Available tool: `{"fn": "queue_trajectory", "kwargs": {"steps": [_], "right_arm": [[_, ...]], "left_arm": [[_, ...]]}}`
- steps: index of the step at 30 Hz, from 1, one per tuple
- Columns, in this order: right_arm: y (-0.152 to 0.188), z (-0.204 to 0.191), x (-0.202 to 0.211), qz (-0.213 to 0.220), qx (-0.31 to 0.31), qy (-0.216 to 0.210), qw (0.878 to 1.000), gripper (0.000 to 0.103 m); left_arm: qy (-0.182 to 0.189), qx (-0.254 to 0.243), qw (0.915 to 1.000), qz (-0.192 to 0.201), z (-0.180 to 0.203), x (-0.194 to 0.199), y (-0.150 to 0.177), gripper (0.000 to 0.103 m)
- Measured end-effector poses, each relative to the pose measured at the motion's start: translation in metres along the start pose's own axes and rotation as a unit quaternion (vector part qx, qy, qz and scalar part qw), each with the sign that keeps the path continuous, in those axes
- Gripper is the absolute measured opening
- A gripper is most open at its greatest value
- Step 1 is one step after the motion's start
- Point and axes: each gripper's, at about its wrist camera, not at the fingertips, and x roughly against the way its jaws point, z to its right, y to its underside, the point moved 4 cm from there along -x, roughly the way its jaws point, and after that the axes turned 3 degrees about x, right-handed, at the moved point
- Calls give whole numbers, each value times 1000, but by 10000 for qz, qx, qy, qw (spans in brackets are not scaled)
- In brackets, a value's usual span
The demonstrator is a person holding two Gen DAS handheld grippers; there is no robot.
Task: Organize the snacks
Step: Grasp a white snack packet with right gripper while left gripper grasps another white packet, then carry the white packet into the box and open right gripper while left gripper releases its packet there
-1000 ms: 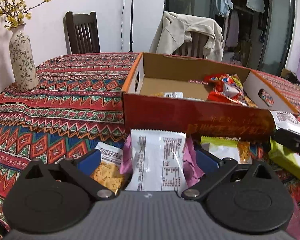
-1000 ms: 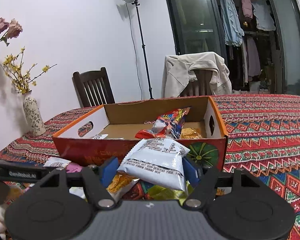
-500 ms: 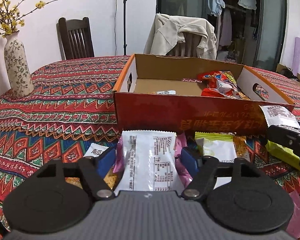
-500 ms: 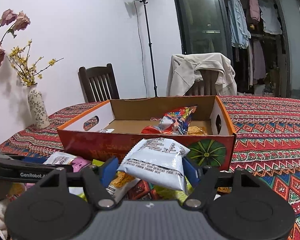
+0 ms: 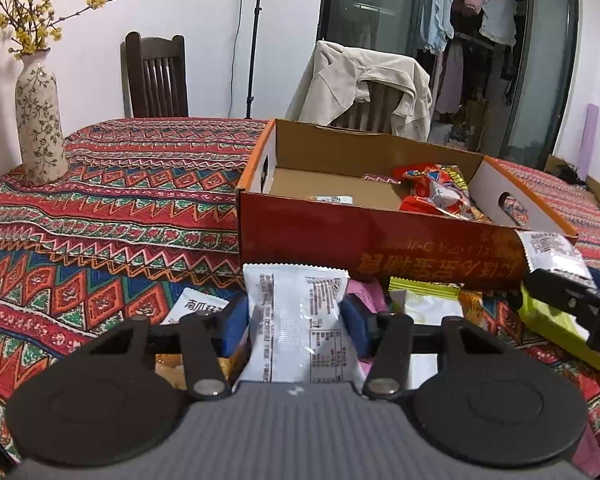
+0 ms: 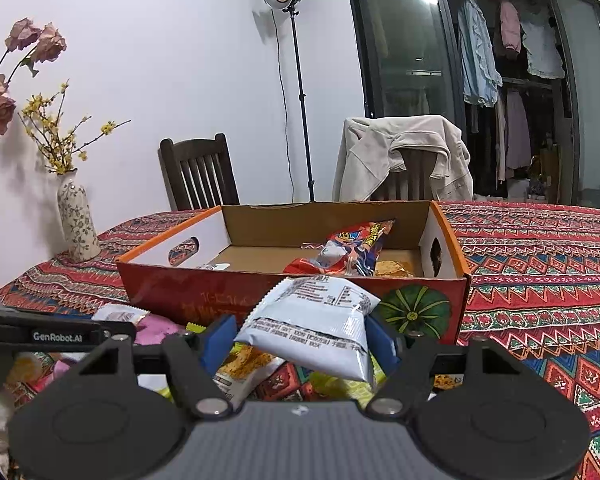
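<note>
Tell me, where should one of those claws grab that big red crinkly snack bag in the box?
Probably by the raised top edge of the red snack bag, coming down from above. It leans up against the cardboard box's right end, walls close around it, so a sideways approach looks blocked.

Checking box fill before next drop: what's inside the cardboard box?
Inside the cardboard box: a red snack bag, an orange packet and a small white packet. The near wall hides the front floor.

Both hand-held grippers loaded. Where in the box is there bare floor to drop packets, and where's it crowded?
Cardboard box: the bare floor runs from its left wall to the red snack bag, with only a small white packet by the front wall. The right end is crowded. The tablecloth in front of the box is littered with packets; toward the vase it is bare.
</note>
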Motion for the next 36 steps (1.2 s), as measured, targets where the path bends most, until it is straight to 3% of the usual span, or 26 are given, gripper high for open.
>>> {"fn": "queue_trajectory", "kwargs": {"steps": [7,26,36], "right_arm": [[0,0,2,57,-5,13,10000,70],[-10,-5,14,269,115,150,9995,70],[-40,-1,27,559,122,249,9980,70]], "left_arm": [[-2,-8,9999,172,1,8,-2,46],[174,10,9981,595,6,40,-21,46],[348,0,9962,794,19,48,-47,46]]}}
